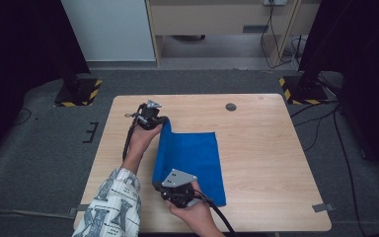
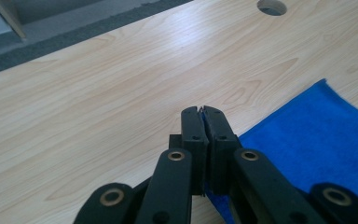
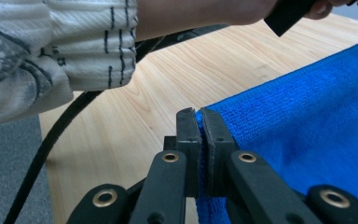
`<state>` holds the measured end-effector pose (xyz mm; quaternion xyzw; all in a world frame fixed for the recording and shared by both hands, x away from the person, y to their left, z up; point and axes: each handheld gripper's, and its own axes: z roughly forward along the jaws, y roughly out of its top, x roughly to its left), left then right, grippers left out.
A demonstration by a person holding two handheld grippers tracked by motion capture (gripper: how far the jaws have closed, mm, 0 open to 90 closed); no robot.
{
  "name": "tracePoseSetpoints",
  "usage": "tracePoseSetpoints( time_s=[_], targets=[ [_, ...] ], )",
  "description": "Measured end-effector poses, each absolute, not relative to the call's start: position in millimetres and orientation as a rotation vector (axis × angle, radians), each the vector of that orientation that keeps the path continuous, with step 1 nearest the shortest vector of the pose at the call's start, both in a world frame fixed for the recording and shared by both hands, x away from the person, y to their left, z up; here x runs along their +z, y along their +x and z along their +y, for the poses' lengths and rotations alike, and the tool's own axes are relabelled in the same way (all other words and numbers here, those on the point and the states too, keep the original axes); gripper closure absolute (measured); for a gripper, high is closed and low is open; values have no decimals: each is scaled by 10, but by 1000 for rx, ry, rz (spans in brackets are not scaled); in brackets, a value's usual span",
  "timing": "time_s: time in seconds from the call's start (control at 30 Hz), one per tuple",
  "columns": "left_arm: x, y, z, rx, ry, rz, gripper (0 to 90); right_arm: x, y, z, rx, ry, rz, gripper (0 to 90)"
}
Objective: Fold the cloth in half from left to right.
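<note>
Cloth, blue and rectangular, is spread on the wooden surface, with its long axis running from the near edge toward the far edge. Its left long edge is lifted off the wood at 2 corners. The left gripper is clamped on the far-left corner, and in the left gripper view the fingers are pressed together with a thin sliver of blue fabric pinched between them. The right gripper is clamped on the near-left corner; in the right gripper view the fingers are closed tightly on the cloth's hem.

The rest of the cloth lies flat to the right of both grippers, so the free right edge is across the short axis from the held edge. The work in hand is judged to be a fold along the long axis, with the raised left edge to be carried rightward over the flat part. Neither hand is nearer to the far edge; each is placed at 1 end of the same side, so an even, parallel sweep is called for to keep the fold straight.
</note>
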<state>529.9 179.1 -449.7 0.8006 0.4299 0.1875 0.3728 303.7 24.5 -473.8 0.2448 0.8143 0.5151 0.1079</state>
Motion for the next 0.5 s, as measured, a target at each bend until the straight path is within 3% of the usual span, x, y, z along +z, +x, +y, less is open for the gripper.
tracePoseSetpoints(
  time_s=[0.5],
  targets=[
    [-4519,5325,1439,469,2045,1070,878,-4723,3057,-100,1478,777,2392,873]
  ],
)
